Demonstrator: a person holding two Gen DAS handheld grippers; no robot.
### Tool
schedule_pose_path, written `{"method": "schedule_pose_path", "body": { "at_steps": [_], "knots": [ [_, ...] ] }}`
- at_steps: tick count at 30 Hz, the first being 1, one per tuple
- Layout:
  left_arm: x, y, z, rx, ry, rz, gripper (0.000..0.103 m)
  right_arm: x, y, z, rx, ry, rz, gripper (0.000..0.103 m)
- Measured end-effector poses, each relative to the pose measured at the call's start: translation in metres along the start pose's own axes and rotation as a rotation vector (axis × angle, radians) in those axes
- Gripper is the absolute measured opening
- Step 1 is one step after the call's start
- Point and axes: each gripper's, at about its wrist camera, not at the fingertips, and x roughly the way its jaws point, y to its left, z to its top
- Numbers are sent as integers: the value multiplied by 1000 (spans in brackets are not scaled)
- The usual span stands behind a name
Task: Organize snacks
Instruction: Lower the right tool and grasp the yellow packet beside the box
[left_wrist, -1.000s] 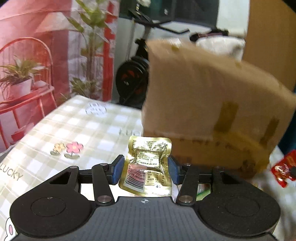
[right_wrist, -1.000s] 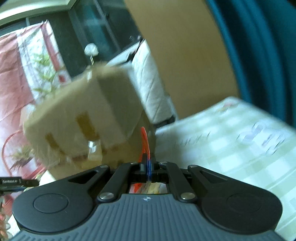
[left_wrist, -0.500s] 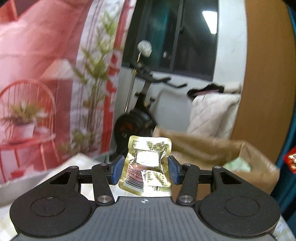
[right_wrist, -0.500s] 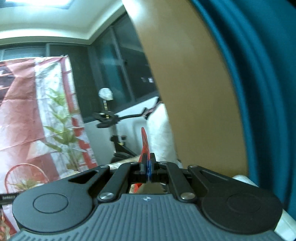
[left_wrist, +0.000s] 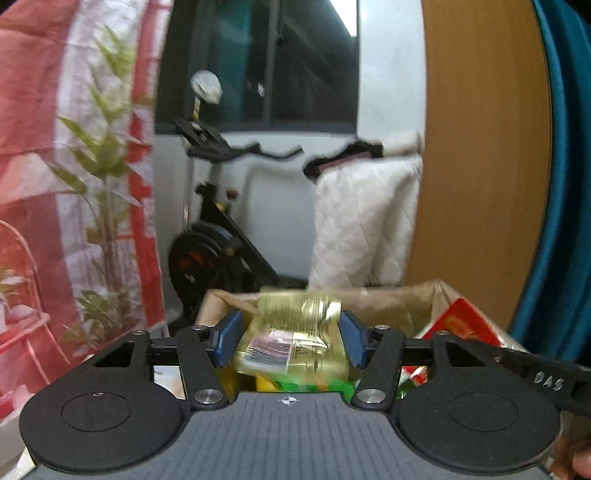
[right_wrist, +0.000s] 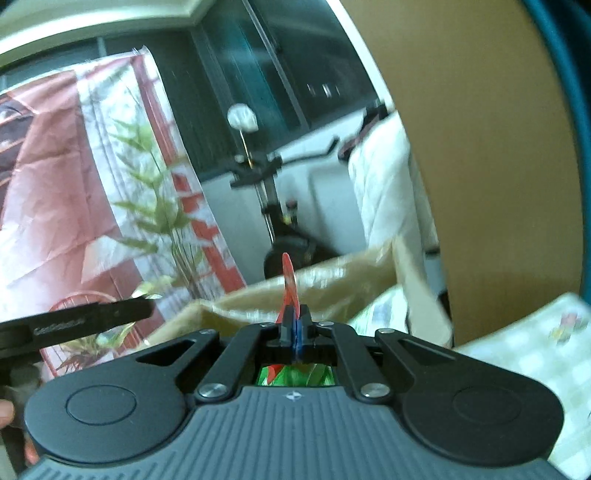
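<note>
My left gripper (left_wrist: 291, 338) hangs over the open cardboard box (left_wrist: 388, 299), and its jaws are opening. The gold foil packet (left_wrist: 295, 339) sits blurred and curled between the blue pads (left_wrist: 229, 338); it looks loose, tipping down toward the box. Green packets (left_wrist: 306, 386) and a red pack (left_wrist: 461, 325) lie inside. In the right wrist view my right gripper (right_wrist: 295, 326) pinches a thin red packet (right_wrist: 288, 280) edge-on, above the same box (right_wrist: 332, 273). Its jaws are just starting to part, with the packet still between them.
A checked tablecloth (right_wrist: 535, 350) shows to the box's right. Behind the box stand an exercise bike (left_wrist: 207, 254), a white quilted cover (left_wrist: 362, 229), a wooden panel (left_wrist: 480, 166) and a blue curtain (left_wrist: 561, 184). A red plant-print backdrop (left_wrist: 74, 166) fills the left.
Both grippers have risen from table level to above the box's open top. The left jaws have widened and the gold packet has slumped lower. The red packet stays pinched.
</note>
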Motion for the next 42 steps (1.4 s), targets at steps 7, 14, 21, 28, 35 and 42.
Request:
{"method": "schedule_pose_path", "body": {
  "at_steps": [7, 14, 21, 28, 35, 42],
  "knots": [
    [1, 14, -17, 23, 57, -13, 77, -16, -6, -4, -18, 13, -18, 26],
    [-39, 52, -22, -1, 45, -27, 77, -68, -24, -12, -29, -50, -25, 26],
    [-79, 79, -43, -82, 58, -12, 77, -103, -39, -34, -43, -31, -44, 26],
    [-83, 102, -96, -169, 150, 39, 75, -95, -62, -82, -55, 104, -137, 26],
    [-79, 105, -127, -163, 202, 64, 72, -62, -76, -141, -110, 324, -240, 30],
    [-70, 102, -146, -144, 264, 47, 66, -47, -72, -164, -172, 383, -247, 49]
  ]
}}
